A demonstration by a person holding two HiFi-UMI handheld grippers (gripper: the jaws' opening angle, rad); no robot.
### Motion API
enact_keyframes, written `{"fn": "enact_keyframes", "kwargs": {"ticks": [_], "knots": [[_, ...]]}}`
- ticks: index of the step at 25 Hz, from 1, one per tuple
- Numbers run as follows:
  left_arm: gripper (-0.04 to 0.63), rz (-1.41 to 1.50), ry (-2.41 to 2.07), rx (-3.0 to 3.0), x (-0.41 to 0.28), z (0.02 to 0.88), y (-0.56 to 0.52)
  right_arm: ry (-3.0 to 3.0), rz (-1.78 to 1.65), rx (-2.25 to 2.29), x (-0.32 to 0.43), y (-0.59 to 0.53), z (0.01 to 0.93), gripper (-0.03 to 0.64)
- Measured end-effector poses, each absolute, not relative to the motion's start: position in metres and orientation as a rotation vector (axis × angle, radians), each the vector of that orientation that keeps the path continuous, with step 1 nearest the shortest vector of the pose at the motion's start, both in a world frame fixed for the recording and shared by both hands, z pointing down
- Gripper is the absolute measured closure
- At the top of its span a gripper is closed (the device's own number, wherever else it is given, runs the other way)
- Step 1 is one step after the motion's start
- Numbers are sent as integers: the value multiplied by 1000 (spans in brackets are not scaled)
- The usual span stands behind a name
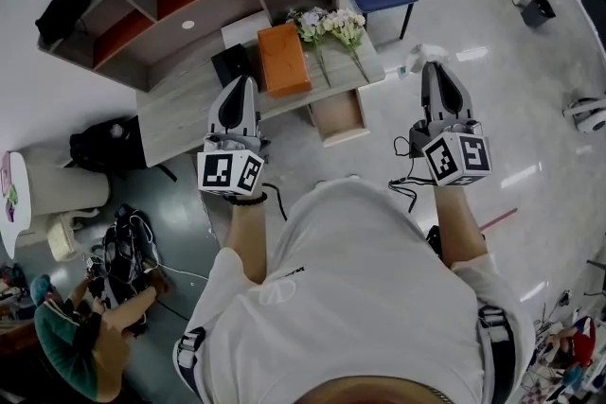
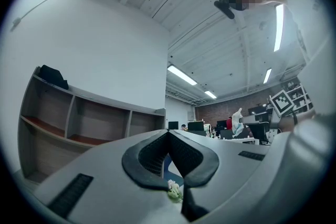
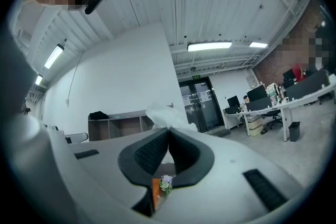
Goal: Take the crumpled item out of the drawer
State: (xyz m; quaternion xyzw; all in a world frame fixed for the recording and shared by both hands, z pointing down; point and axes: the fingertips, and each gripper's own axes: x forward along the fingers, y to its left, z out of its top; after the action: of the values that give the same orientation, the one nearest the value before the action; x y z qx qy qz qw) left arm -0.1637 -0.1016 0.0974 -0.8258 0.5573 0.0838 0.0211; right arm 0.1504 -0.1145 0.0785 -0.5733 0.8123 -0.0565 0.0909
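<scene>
Fingers [image 3: 149,155] on my right gripper [image 3: 168,132] are squeezed fully together, with the crumpled item [image 3: 164,115] — white, tissue-like — pinched right at the tips and poking out past them. Left gripper [image 2: 169,135] is closed too, with nothing in it. Looks to me like the item's already out: it's up in the air, well clear of the open drawer [image 1: 339,116], which sticks out from the desk [image 1: 185,123] between my two grippers. My take — it's a thin tip pinch on something light, so steady squeeze, no jerky swings, and set it down before letting go. Orange box [image 1: 284,59] and flowers [image 1: 329,22] sit further back on the desk.
</scene>
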Motion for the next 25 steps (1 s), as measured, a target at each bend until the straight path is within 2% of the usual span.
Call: {"fn": "enact_keyframes", "kwargs": {"ticks": [25], "knots": [[595, 258, 1718, -2574, -161, 100, -100, 2401, -189, -1728, 152, -111, 82, 612]]}}
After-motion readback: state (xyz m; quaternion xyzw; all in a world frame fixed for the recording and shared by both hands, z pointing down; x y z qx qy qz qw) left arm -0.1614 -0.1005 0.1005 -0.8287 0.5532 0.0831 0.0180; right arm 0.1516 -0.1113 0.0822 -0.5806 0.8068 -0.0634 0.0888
